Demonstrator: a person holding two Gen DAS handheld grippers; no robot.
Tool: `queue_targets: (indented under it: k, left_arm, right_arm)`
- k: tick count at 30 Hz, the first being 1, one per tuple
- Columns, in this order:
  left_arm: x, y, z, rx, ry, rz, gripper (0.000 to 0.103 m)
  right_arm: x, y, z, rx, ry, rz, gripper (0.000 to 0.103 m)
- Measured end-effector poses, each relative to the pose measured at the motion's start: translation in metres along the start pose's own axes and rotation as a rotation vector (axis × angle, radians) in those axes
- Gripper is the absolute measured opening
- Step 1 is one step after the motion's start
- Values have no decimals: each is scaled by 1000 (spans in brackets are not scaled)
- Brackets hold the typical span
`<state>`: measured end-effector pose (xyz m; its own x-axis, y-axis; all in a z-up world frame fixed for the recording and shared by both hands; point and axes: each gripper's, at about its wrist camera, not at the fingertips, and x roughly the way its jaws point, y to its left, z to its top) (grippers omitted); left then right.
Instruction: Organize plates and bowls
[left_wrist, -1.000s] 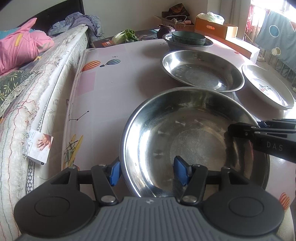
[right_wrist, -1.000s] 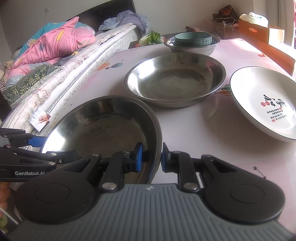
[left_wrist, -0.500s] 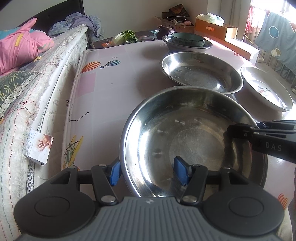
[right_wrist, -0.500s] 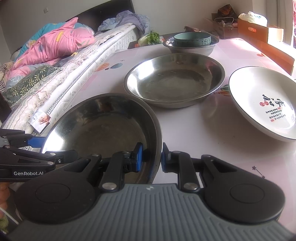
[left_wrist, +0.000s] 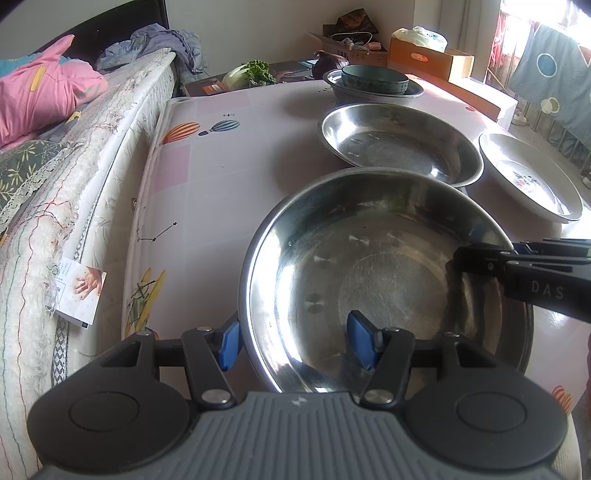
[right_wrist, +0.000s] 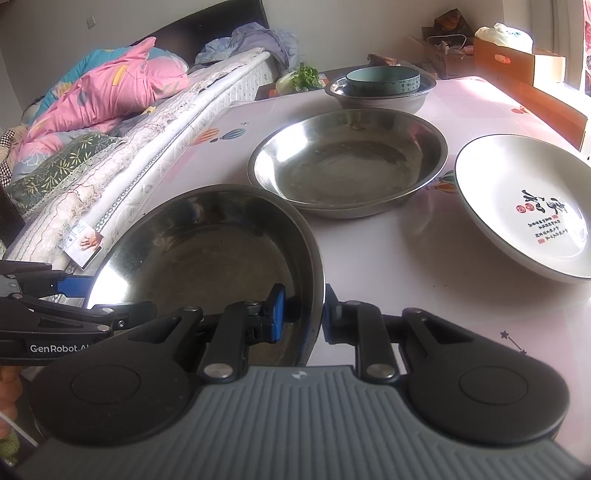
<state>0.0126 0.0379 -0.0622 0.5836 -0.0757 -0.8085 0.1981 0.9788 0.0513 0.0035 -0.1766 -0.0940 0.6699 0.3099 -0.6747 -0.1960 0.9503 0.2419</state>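
Currently the left tool (left_wrist: 293, 341) straddles the near steel bowl's (left_wrist: 388, 266) rim, pads apart from it; the right tool (right_wrist: 301, 312) pinches the opposite rim. One-sided hold could tilt the bowl onto the tabletop (left_wrist: 229, 177).

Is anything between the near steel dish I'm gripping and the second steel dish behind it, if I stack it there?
Nothing visible. The near steel dish, clamped at its rim by the right gripper, sits directly in front of the second steel dish, which looks empty.
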Motion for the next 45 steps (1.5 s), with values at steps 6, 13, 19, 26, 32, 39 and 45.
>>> queue_targets:
  k: [6, 13, 19, 26, 32, 39, 45]
  left_arm:
    - [0, 0, 0, 0, 0, 0, 60]
    - [-1, -1, 1, 1, -2, -1, 60]
    - [-7, -4, 1, 0, -9, -2, 60]
    - [-11, -3, 1, -3, -21, -5, 60]
    - [-16, -3, 3, -4, -36, -14, 60]
    - [-21, -5, 6, -3, -48, -26, 60]
    - [-25, -5, 9, -6, -59, -30, 60]
  right_arm:
    - [0, 0, 0, -1, 0, 0, 20]
    - [-1, 0, 1, 2, -1, 0, 21]
    - [-3, 0, 3, 3, -4, 0, 21]
    - [-10, 1, 5, 7, -13, 1, 21]
    - [-15, 2, 5, 10, -23, -1, 21]
    - [-23, 1, 9, 18, -38, -8, 21]
    - [-27, 0, 11, 18, -45, -9, 21]
